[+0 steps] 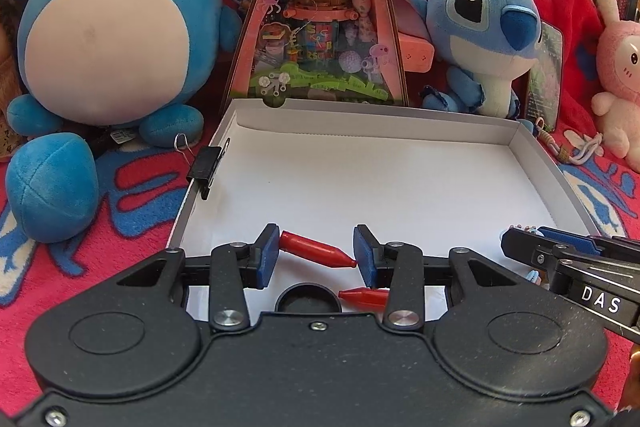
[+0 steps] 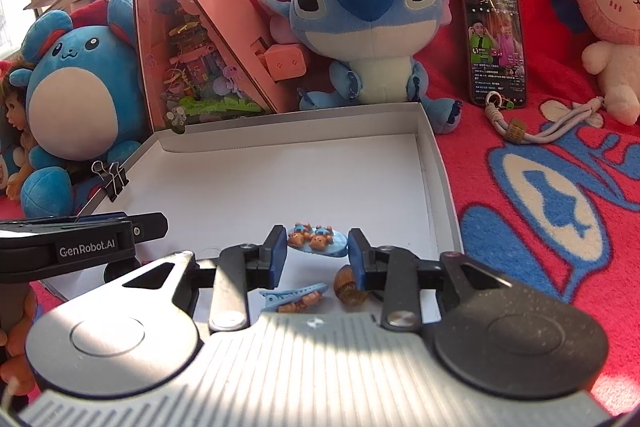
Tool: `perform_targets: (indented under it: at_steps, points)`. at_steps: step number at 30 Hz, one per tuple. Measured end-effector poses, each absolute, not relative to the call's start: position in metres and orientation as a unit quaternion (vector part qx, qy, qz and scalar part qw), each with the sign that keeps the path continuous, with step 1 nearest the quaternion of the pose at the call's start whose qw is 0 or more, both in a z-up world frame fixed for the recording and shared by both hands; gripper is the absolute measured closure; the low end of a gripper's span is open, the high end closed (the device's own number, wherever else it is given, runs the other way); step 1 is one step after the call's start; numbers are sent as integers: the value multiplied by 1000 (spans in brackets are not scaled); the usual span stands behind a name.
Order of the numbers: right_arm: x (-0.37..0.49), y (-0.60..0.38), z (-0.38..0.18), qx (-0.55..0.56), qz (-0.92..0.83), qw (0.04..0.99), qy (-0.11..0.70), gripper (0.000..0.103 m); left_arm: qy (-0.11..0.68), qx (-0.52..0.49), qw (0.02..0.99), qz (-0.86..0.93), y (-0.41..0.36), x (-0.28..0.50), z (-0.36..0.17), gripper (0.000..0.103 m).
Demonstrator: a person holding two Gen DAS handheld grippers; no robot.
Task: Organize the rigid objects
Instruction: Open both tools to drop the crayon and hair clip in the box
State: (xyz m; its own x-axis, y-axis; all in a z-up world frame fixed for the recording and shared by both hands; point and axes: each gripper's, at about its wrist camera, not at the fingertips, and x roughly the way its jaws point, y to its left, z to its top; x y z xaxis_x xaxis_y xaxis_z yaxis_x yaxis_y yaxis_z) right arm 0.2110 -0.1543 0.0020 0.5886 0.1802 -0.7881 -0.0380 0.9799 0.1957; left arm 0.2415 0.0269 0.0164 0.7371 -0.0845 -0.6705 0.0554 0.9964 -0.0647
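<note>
Landmark: shallow white cardboard box tray (image 1: 400, 183), open-topped, resting on a red and blue fleece blanket (image 2: 560, 187).
Left claw (image 1: 316, 253): clamped on a red pointed plastic crayon-shaped piece (image 1: 316, 251), held crosswise between the blue pads, low over the tray's near edge.
Right claw (image 2: 318, 247): clamped on a pale blue oval hair clip with small brown bears (image 2: 318, 239), likewise low over the tray's near end.
Already in tray: second red pointed piece (image 1: 362, 297), second blue bear clip (image 2: 294, 297), brown snail-like shell (image 2: 348, 285), all by the near wall; a dark round disc (image 1: 308, 297) there too.
Tray's left wall: black binder clip (image 1: 208, 167) clipped onto it.
Progress: seemingly midway; matching pairs gathering at the near end, far half of the tray bare.
Left to do: probably setting down both held pieces beside their twins.
Pose: both claws tilted downward, side by side, right one just off the tray's right side in the left view.
</note>
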Motion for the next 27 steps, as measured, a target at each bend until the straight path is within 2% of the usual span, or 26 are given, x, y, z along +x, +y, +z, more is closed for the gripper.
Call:
perform_targets:
  at_steps: [8,11,14,15,18,20,23,27]
  points:
    - [210,-153,1,76,66,887,450,61,363,-13,931,-46,23,240,13,63]
    - [208,-153,4,76,69,890,445,61,357,-8,933,-50,22,235,17,56]
    - [206,-154,8,76,72,891,441,53,349,-5,935,-58,21,227,22,50]
    - [205,-154,9,76,73,892,440,46,347,-5,936,-60,21,225,24,47]
    - [199,-155,15,74,78,895,433,44,338,-2,939,-69,20,213,31,43]
    - [194,-156,20,73,82,897,428,40,331,3,941,-76,21,204,36,41]
    - [187,-157,28,71,90,900,420,37,319,5,944,-85,22,189,44,32]
    - [175,-159,39,67,101,904,410,33,307,9,946,-100,25,169,52,30]
